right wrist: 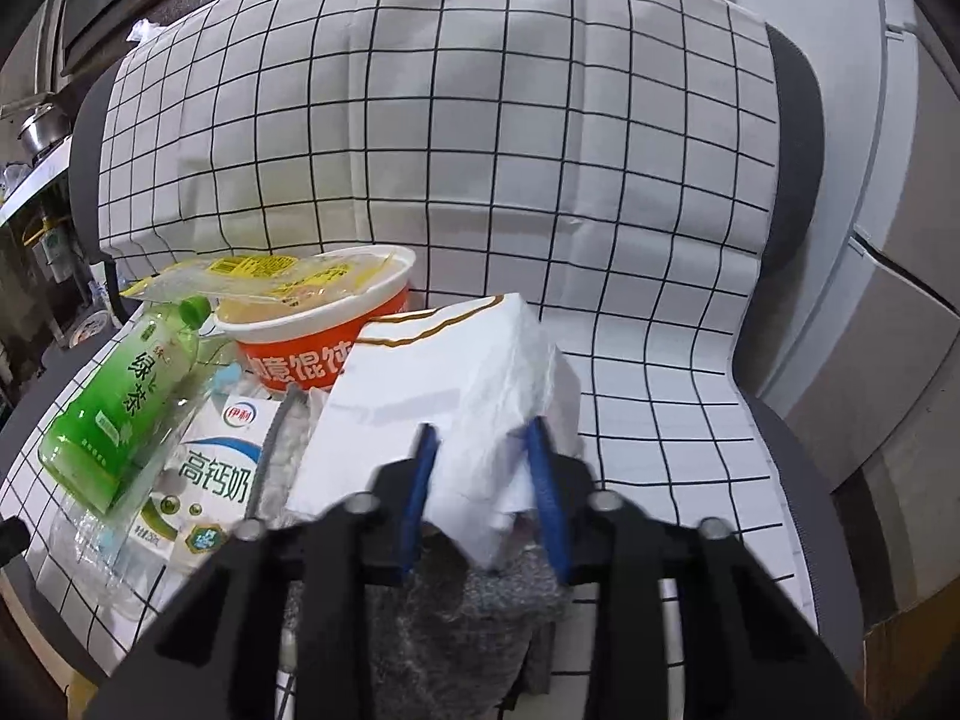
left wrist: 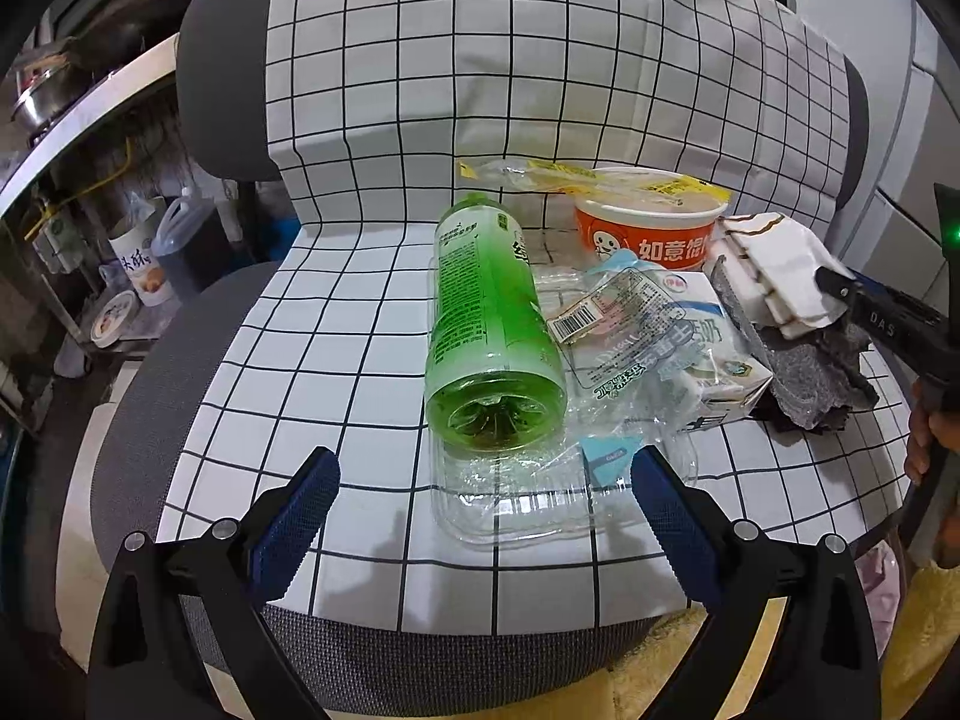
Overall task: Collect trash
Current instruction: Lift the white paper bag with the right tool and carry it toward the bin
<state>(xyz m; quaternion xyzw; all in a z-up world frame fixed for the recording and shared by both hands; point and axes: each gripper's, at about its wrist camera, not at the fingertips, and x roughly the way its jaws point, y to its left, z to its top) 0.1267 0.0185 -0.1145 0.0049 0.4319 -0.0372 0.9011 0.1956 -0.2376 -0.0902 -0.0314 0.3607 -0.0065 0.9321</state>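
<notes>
Trash lies heaped on the checked cloth (left wrist: 360,312) over a chair seat. Its white paper (right wrist: 480,396) sits pinched between the right gripper (right wrist: 485,468) fingers, atop grey foam (right wrist: 456,618). Left gripper (left wrist: 485,480) hangs wide open just short of the bottle (left wrist: 489,324) and clear tray (left wrist: 516,510), touching neither.

Home kitchen corner. Metal pot (left wrist: 37,101) on a counter (left wrist: 90,114) at left; jug (left wrist: 180,240) and paper tub (left wrist: 139,267) on the shelf beneath; cloth-draped office chair (left wrist: 228,102); cardboard boxes (right wrist: 888,324) at right.
</notes>
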